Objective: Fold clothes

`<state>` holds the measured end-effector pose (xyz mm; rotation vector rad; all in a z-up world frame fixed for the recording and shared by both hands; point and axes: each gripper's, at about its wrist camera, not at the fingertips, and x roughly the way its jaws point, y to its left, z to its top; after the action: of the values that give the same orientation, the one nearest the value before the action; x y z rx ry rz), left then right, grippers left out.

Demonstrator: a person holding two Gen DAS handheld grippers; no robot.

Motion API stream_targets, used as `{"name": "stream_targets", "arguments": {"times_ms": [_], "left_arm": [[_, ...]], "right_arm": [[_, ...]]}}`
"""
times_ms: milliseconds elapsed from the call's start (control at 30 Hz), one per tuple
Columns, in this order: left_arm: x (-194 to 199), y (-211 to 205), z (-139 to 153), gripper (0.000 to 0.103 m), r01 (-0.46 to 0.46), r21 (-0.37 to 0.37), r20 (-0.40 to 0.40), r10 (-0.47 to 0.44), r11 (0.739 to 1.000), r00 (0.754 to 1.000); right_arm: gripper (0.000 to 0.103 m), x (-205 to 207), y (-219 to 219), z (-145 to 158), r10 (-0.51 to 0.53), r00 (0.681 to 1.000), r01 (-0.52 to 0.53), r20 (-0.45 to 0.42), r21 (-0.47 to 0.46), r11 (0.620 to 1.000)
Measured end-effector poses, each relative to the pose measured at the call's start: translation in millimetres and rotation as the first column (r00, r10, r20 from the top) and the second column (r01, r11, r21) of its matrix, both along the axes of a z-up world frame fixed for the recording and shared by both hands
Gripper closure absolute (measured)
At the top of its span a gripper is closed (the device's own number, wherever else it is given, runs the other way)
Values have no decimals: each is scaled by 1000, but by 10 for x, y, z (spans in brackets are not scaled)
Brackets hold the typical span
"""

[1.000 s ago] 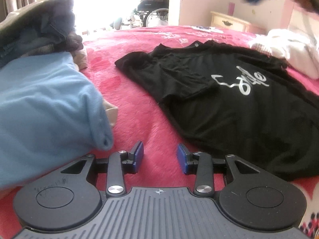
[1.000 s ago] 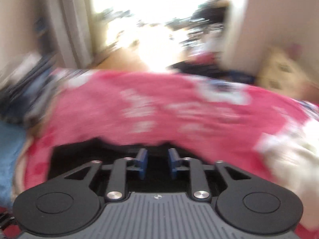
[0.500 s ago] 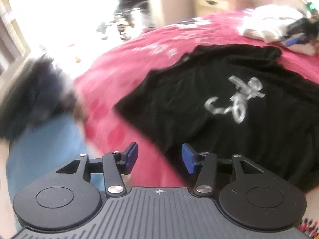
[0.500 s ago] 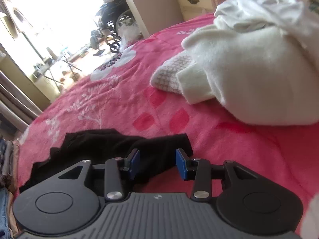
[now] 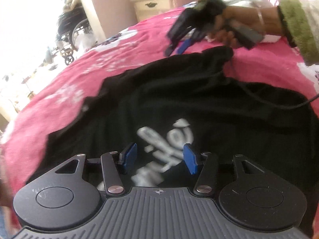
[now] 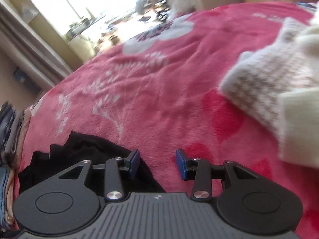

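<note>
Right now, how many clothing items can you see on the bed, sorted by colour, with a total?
Black: 1, the black T-shirt with white print.
White or cream: 2, a knitted garment and a plain cream garment lying over it.
Total: 3, not counting the blurred stack of clothes at the bed's edge.

Left gripper above black T-shirt

Jaws parted and empty, white lettering between them; beyond them the right gripper (blurred) nears the shirt's far sleeve.
</note>
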<state>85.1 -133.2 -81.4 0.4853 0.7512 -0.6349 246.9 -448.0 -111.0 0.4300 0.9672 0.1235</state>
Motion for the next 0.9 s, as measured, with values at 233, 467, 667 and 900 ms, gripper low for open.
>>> {"name": "stream_targets", "arguments": {"times_ms": [233, 467, 667, 900], "left_arm": [[-32, -207, -107, 51, -25, -30, 21, 25, 999, 999], [-140, -279, -121, 51, -22, -51, 53, 25, 998, 998], [-120, -280, -223, 51, -60, -56, 32, 62, 997, 998], [-125, -254, -260, 51, -56, -22, 25, 56, 998, 998]], "right_arm": [[72, 103, 88, -14, 104, 994, -106, 45, 42, 993], [87, 105, 235, -124, 164, 987, -164, -6, -37, 986], [99, -19, 428, -10, 284, 959, -284, -21, -133, 950], [100, 44, 651, 393, 270, 953, -173, 136, -488, 856]]}}
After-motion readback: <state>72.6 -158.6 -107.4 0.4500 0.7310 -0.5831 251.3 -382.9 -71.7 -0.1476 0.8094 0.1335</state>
